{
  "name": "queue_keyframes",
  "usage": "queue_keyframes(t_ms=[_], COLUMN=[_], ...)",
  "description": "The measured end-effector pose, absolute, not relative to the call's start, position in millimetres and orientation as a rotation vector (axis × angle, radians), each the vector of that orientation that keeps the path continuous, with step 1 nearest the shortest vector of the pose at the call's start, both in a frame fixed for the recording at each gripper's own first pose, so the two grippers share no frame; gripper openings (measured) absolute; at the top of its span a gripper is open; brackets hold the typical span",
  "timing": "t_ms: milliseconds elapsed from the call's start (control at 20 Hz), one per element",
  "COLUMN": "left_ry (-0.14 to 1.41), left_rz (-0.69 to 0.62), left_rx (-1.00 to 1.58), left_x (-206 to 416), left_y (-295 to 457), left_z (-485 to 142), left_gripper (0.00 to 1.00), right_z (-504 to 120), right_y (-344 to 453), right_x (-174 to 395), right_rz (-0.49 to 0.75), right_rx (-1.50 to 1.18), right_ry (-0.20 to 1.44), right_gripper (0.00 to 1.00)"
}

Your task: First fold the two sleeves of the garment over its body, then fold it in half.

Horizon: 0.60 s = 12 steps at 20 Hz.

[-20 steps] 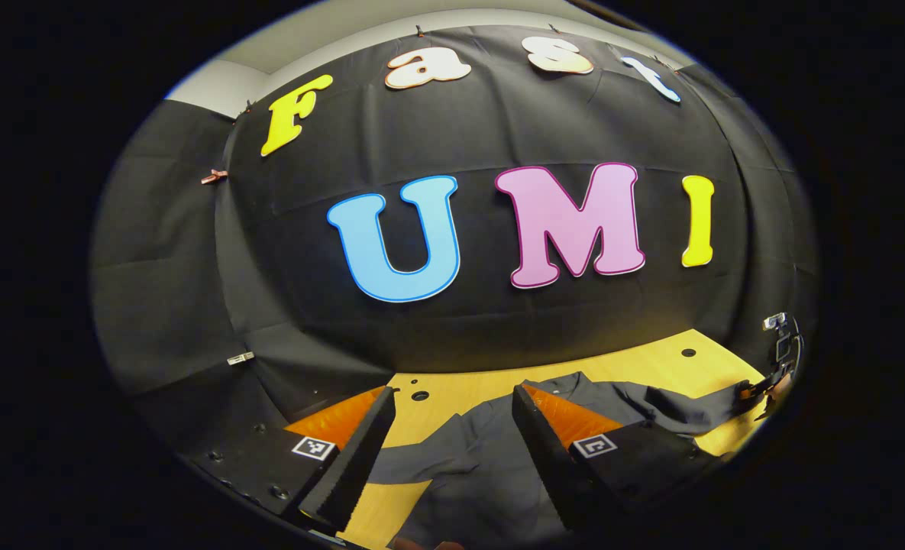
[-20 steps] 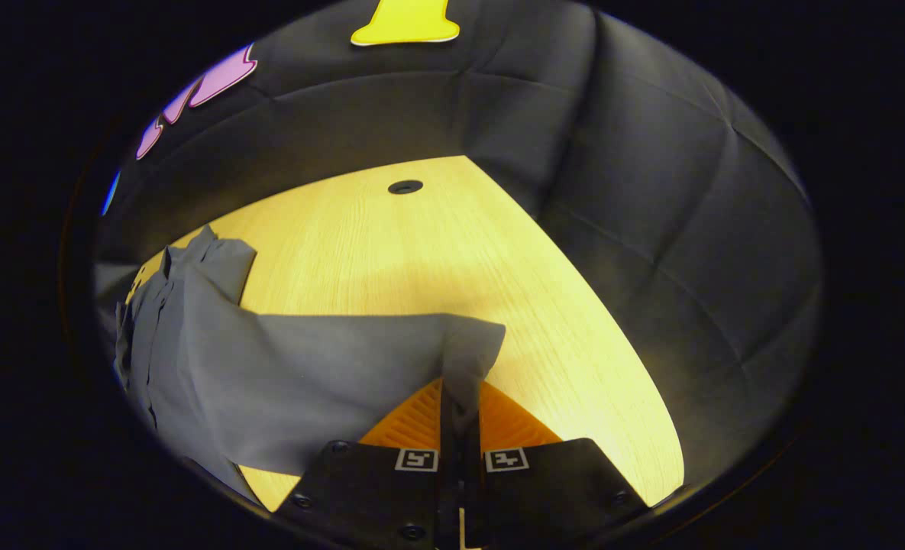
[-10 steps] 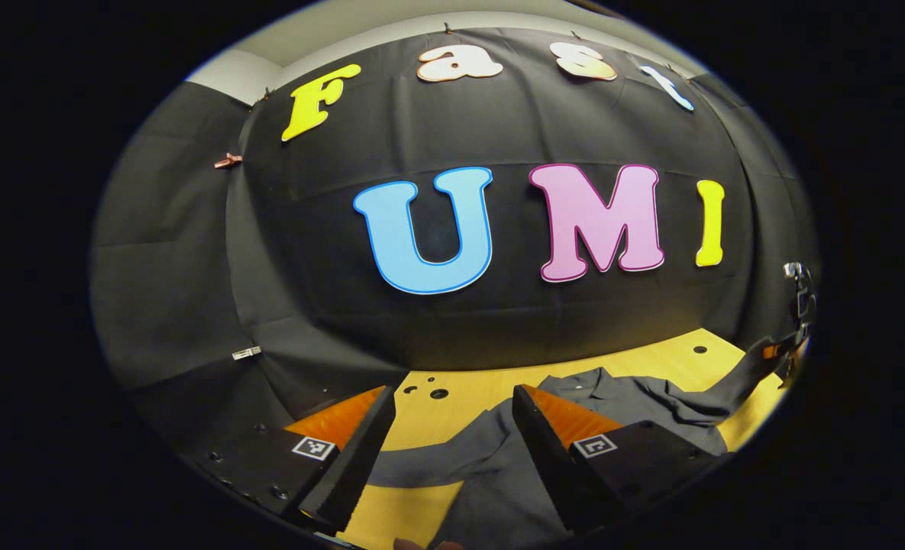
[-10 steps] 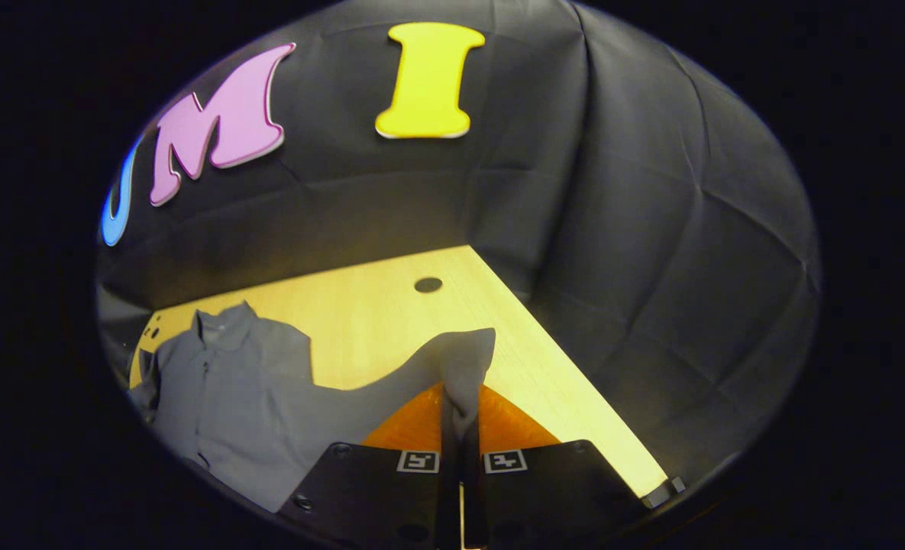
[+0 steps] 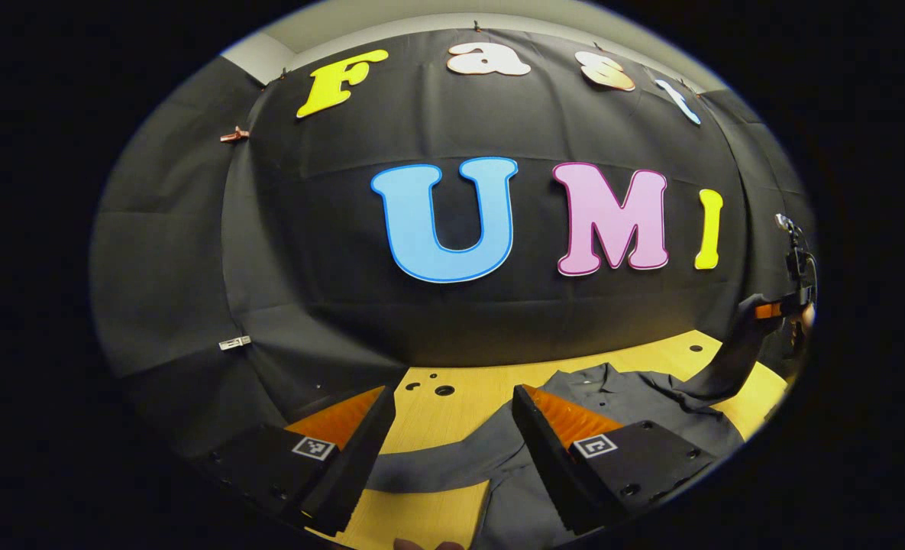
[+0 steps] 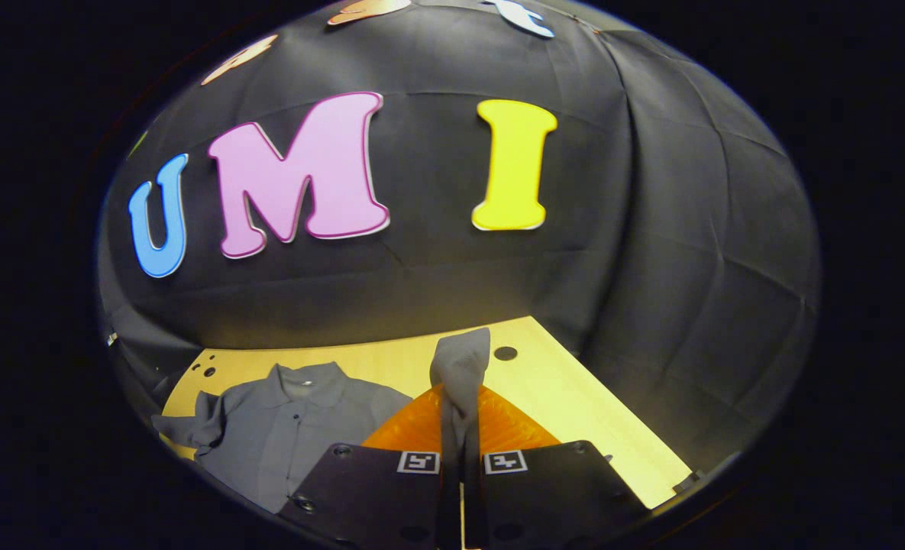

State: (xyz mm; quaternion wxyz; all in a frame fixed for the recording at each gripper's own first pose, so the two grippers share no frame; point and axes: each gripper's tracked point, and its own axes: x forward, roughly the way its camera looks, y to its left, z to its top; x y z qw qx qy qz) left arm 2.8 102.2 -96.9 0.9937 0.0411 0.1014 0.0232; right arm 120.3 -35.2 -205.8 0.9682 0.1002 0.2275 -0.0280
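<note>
A dark grey collared shirt [image 5: 635, 401] lies on the wooden table [image 5: 460, 405], collar toward the back wall. My left gripper [image 5: 452, 451] hovers open above the shirt's left sleeve [image 5: 437, 466], which runs across the table between its fingers. In the right gripper view the shirt [image 6: 284, 435] lies flat at lower left, and my right gripper [image 6: 460, 428] is shut on the cuff of the right sleeve [image 6: 461, 367], held up off the table. In the left gripper view that right gripper [image 5: 777, 309] stands at the far right with the sleeve [image 5: 731, 355] stretched up to it.
The table [image 6: 574, 397] has small round holes near its back edge [image 5: 444, 390] and one near the right corner [image 6: 505, 353]. Black cloth walls close it in at the back and right. Bare wood lies right of the shirt.
My right gripper has risen with the sleeve cuff, lifting the sleeve off the table and tilting its view up. The left gripper has shifted slightly and stays open.
</note>
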Motion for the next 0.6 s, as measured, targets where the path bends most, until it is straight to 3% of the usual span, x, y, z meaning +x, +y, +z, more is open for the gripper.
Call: queue_keyframes(t_ms=[600], left_ry=[0.229], left_rz=[0.033], left_rx=[0.075], left_x=[18], left_y=[179], left_z=[-140], left_gripper=[0.97], right_z=[-164], right_y=[96], right_x=[115], right_rz=[0.060], right_rx=[0.184], right_ry=[0.418], right_gripper=[0.06])
